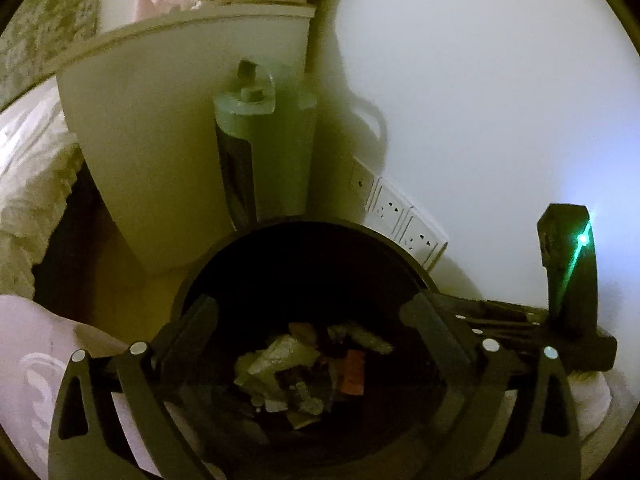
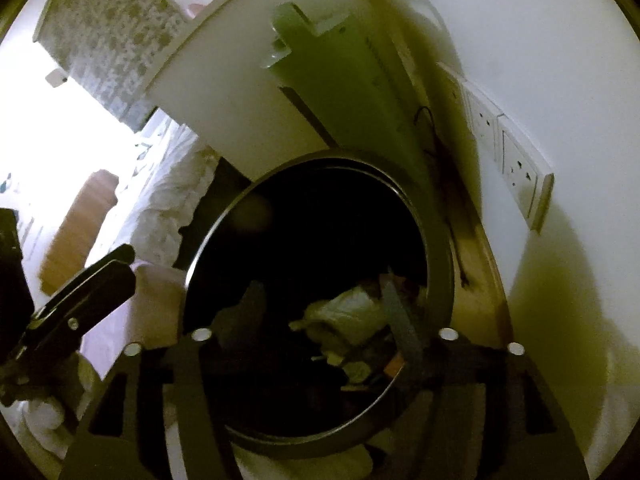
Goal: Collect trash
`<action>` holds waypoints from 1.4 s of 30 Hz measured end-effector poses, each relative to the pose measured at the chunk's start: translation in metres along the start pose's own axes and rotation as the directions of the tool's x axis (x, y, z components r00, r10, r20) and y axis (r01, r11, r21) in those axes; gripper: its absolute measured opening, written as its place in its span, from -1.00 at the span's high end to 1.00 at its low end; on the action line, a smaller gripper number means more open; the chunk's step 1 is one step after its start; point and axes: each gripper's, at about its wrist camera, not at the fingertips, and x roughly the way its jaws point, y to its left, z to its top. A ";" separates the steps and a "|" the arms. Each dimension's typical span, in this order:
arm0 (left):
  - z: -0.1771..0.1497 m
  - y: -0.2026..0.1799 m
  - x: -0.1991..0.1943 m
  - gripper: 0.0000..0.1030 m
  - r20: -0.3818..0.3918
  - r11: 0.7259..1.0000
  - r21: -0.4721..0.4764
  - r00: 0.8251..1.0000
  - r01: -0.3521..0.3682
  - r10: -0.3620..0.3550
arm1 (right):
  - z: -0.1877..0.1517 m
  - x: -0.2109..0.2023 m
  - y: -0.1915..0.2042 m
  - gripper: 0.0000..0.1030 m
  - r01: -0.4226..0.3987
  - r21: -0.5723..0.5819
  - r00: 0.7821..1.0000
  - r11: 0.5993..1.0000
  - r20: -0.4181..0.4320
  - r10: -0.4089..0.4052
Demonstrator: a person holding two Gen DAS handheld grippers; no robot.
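A round dark trash bin stands on the floor in a corner; it also shows in the right wrist view. Crumpled paper and wrappers lie at its bottom, also seen in the right wrist view. My left gripper hangs open over the bin mouth, nothing between its fingers. My right gripper is open over the same bin, empty. The right gripper's body shows at the right of the left wrist view; the left gripper's body shows at the left of the right wrist view.
A white bedside cabinet stands behind the bin, with a tall grey-green device leaning in the corner. Wall sockets sit low on the white wall at right. A bed with white frilled linen is at left.
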 end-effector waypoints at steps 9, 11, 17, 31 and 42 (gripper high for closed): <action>-0.013 -0.007 -0.059 -0.89 0.026 0.997 0.032 0.997 -0.071 0.071 | -0.017 -0.021 0.033 -0.47 -0.025 -0.049 1.000 0.999 0.004 0.025; -0.017 -0.004 -0.077 -0.89 0.050 0.996 0.009 0.995 -0.084 0.084 | -0.021 -0.025 0.048 -0.47 -0.024 -0.079 1.000 0.997 0.002 0.025; -0.043 0.023 -0.154 -0.89 0.161 0.978 -0.112 0.968 -0.178 0.195 | -0.035 -0.034 0.114 -0.61 -0.034 -0.200 0.999 0.979 0.011 0.037; -0.151 0.133 -0.310 -0.89 0.150 0.693 -0.510 0.740 -0.510 0.655 | -0.116 -0.035 0.334 -0.90 -0.156 -0.584 0.973 0.797 0.050 0.227; -0.217 0.182 -0.342 -0.89 0.028 0.533 -0.623 0.665 -0.572 0.746 | -0.175 0.004 0.404 -0.90 -0.139 -0.638 0.966 0.757 0.080 0.244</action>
